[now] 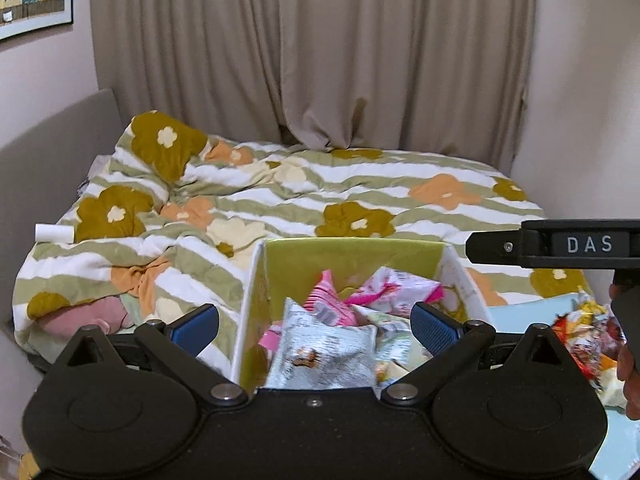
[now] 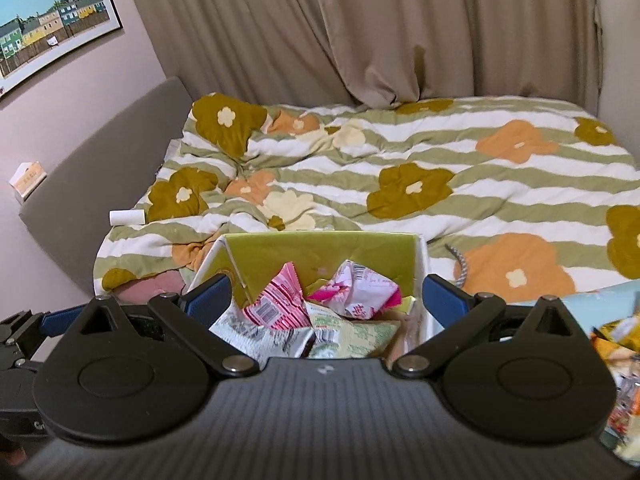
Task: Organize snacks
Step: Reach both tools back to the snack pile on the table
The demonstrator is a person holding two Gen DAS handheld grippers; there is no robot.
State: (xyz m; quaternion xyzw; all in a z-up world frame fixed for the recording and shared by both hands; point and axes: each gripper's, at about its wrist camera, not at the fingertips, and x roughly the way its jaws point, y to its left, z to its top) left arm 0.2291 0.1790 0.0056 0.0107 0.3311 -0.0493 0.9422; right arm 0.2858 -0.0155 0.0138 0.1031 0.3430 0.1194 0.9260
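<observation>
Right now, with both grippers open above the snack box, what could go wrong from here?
1. The green box sits on a rumpled duvet; a nudge may tip it.
2. The snack packets are heaped and crinkled, so the right gripper might pinch two together.
3. The left gripper straddles the box's left wall and could catch it when closing.

— What are you working on top of?

— You have a bed in front of you, spread with a rumpled green-and-white striped duvet printed with big flowers.

— And what lies on it?

— A green-lined cardboard box of snack packets sits at the near edge. A small white roll lies by the left edge, and a braided cord pokes out just right of the box.
</observation>
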